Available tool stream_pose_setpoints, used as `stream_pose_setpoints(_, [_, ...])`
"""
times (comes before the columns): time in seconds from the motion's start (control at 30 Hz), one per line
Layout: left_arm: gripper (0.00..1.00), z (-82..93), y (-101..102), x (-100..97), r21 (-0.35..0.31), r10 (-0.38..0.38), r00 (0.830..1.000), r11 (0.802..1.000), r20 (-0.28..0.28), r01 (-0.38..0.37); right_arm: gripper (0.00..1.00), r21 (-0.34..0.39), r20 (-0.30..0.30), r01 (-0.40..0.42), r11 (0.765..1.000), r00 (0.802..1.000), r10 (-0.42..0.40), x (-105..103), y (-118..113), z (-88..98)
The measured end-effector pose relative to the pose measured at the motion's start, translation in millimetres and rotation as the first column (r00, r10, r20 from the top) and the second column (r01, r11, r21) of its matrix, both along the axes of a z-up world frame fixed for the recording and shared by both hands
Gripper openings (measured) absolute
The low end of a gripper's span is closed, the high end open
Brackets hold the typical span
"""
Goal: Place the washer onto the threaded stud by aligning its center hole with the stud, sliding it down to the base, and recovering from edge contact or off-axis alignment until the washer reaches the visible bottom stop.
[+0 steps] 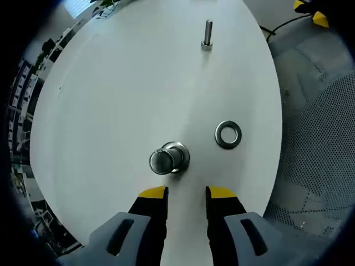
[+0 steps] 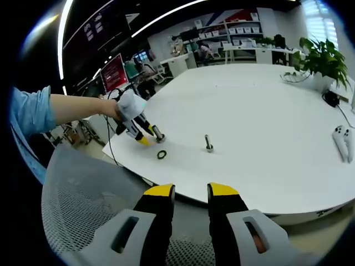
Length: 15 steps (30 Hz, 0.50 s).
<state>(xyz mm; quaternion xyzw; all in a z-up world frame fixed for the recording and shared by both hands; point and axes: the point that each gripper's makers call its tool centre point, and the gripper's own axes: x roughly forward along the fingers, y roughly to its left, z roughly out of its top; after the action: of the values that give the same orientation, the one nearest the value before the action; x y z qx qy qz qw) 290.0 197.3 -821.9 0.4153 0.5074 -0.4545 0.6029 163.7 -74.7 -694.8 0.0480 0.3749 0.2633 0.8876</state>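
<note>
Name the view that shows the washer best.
The left gripper view: the washer lies flat on the white table, close up, its centre hole clear, right of a standing stud. In the right gripper view it is a small dark ring far off.

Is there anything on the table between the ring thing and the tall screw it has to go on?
No. In the left gripper view, only bare white table lies between the washer and the threaded stud. The shiny metal cylinder lies off to the side, close in front of the left gripper.
</note>
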Motion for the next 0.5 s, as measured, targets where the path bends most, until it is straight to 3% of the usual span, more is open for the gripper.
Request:
stream_pose_setpoints(0.1, [0.22, 4.6, -2, -1.3, -0.028, 0.016, 1.000, 0.999, 0.018, -0.016, 0.26, -0.002, -0.001, -0.004, 1.000, 1.000, 0.004, -1, 0, -0.2])
stream_pose_setpoints(0.23, [0.23, 8.0, -12, -11.7, -0.079, 0.045, 0.999, 0.996, -0.011, -0.046, 0.26, -0.001, 0.001, -0.003, 1.000, 1.000, 0.003, 0, 0, 0.0])
stream_pose_setpoints(0.5, [0.23, 6.9, -36, -31.9, -0.135, -0.009, 1.000, 0.991, -0.025, 0.006, 0.26, 0.000, 0.002, -0.005, 1.000, 1.000, 0.005, -1, 0, 0.1])
